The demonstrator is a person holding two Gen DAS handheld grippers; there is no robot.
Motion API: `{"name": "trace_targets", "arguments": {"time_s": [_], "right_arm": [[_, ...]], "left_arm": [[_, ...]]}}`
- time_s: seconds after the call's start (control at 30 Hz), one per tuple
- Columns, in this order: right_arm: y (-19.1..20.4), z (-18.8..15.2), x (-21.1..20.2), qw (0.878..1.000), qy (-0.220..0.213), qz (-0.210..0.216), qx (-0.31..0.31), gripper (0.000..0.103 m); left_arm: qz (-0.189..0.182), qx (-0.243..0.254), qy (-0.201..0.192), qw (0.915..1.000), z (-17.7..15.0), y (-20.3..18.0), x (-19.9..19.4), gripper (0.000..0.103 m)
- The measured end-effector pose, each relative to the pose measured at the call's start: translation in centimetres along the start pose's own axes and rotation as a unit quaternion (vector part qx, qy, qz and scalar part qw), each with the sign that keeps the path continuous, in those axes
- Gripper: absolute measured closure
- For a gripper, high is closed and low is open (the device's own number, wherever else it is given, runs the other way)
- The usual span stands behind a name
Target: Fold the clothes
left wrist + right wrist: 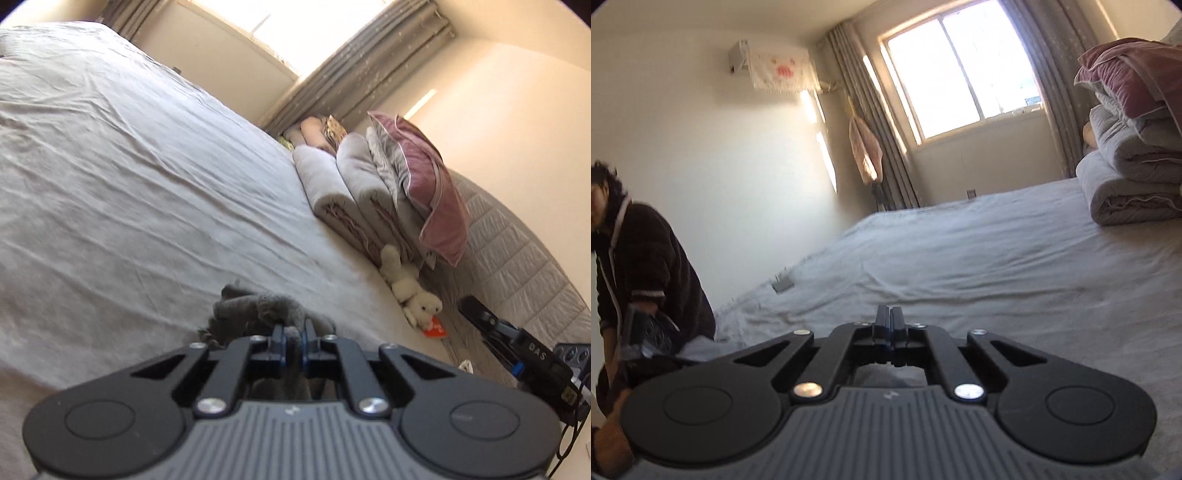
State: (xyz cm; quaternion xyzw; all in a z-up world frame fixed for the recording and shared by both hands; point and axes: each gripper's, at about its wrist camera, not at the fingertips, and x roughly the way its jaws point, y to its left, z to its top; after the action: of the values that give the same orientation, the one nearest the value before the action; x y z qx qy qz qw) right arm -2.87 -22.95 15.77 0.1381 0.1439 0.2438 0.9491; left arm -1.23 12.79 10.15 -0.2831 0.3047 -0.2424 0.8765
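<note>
In the left wrist view my left gripper is shut on a bunched dark grey garment. The cloth bulges out past the fingertips and hangs just above the pale bed sheet. My right gripper also shows at the right edge of this view, low over the bed near the headboard. In the right wrist view my right gripper is shut with nothing between its fingers, low over the grey sheet.
Folded quilts and a pink pillow are stacked by the padded headboard, with a white plush toy beside them. The stack also shows in the right wrist view. A person in a dark hoodie is at the bed's left edge.
</note>
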Motion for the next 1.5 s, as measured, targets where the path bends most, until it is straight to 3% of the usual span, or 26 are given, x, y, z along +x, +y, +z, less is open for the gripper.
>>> {"name": "trace_targets", "arguments": {"time_s": [0.1,0.2,0.23,0.33,0.47,0.53,0.57,0.63,0.7,0.73,0.8,0.83,0.87,0.9,0.93,0.97,1.0,1.03,1.2,1.33,1.4,1.5], "right_arm": [[-0.3,-0.2,0.7,0.999,0.042,0.003,-0.026,0.101],[-0.8,-3.1,4.2,0.991,0.135,0.021,-0.017,0.089],[-0.4,-4.1,5.3,0.987,0.159,0.014,-0.032,0.084],[0.4,-6.0,7.2,0.977,0.208,0.011,-0.053,0.042],[1.0,-5.8,6.6,0.980,0.188,0.036,-0.047,0.029],[1.8,-5.7,6.5,0.981,0.178,0.034,-0.067,0.033],[2.2,-5.8,6.7,0.980,0.182,0.026,-0.078,0.059],[2.3,-6.0,7.2,0.978,0.192,0.009,-0.077,0.096],[1.7,-6.3,7.5,0.977,0.201,0.007,-0.069,0.096],[1.6,-6.5,7.5,0.977,0.203,0.010,-0.071,0.095],[1.5,-6.7,7.4,0.977,0.201,0.014,-0.074,0.082],[1.6,-6.8,7.3,0.977,0.200,0.015,-0.076,0.063],[1.6,-6.9,7.2,0.977,0.198,0.016,-0.078,0.045],[1.7,-7.0,7.2,0.977,0.198,0.015,-0.082,0.045],[1.8,-7.2,7.5,0.975,0.202,0.008,-0.088,0.045],[1.9,-7.4,7.7,0.973,0.208,-0.001,-0.095,0.053],[1.9,-7.6,7.9,0.972,0.211,-0.004,-0.100,0.066],[1.9,-7.6,7.9,0.972,0.211,-0.002,-0.101,0.089],[2.6,-5.7,6.1,0.982,0.152,0.007,-0.110,0.089],[1.7,-3.2,3.6,0.993,0.093,0.050,-0.058,0.089],[1.0,-2.4,2.7,0.994,0.078,0.063,-0.037,0.089],[-0.4,-1.5,1.7,0.996,0.055,0.069,-0.001,0.099]], "left_arm": [[0.009,0.019,0.023,0.9995,-0.3,-0.3,0.2,0.096],[0.040,0.011,0.075,0.9963,-1.6,0.1,1.5,0.096],[0.050,0.006,0.089,0.9947,-2.0,0.4,1.8,0.096],[0.060,-0.005,0.095,0.9936,-2.2,1.3,1.7,0.096],[0.051,0.000,0.101,0.9936,-2.4,1.1,1.7,0.095],[0.048,-0.006,0.110,0.9928,-2.7,1.2,2.1,0.094],[0.047,-0.009,0.113,0.9924,-2.9,1.2,2.3,0.092],[0.041,-0.018,0.119,0.9918,-3.2,1.3,2.9,0.081],[0.033,-0.024,0.126,0.9912,-3.3,1.4,3.3,0.050],[0.036,-0.023,0.127,0.9910,-3.4,1.3,3.5,0.048],[0.044,-0.014,0.126,0.9909,-3.7,1.1,3.8,0.050],[0.048,-0.010,0.125,0.9909,-3.8,1.0,3.9,0.052],[0.051,-0.007,0.125,0.9908,-3.9,0.9,4.0,0.062],[0.056,-0.003,0.129,0.9901,-4.0,0.9,4.1,0.076],[0.061,0.000,0.132,0.9894,-4.2,0.8,4.3,0.082],[0.068,0.002,0.134,0.9887,-4.2,0.9,4.4,0.093],[0.074,0.003,0.134,0.9882,-4.3,0.9,4.4,0.095],[0.078,0.003,0.129,0.9885,-4.2,1.0,4.2,0.095],[0.053,-0.002,0.067,0.9964,-2.1,0.8,1.3,0.096],[0.027,-0.001,0.030,0.9992,-0.8,0.6,-0.7,0.096],[0.033,0.003,0.022,0.9992,-0.6,0.6,-1.0,0.097],[0.054,0.012,0.015,0.9984,-0.5,0.5,-1.2,0.097]]}}
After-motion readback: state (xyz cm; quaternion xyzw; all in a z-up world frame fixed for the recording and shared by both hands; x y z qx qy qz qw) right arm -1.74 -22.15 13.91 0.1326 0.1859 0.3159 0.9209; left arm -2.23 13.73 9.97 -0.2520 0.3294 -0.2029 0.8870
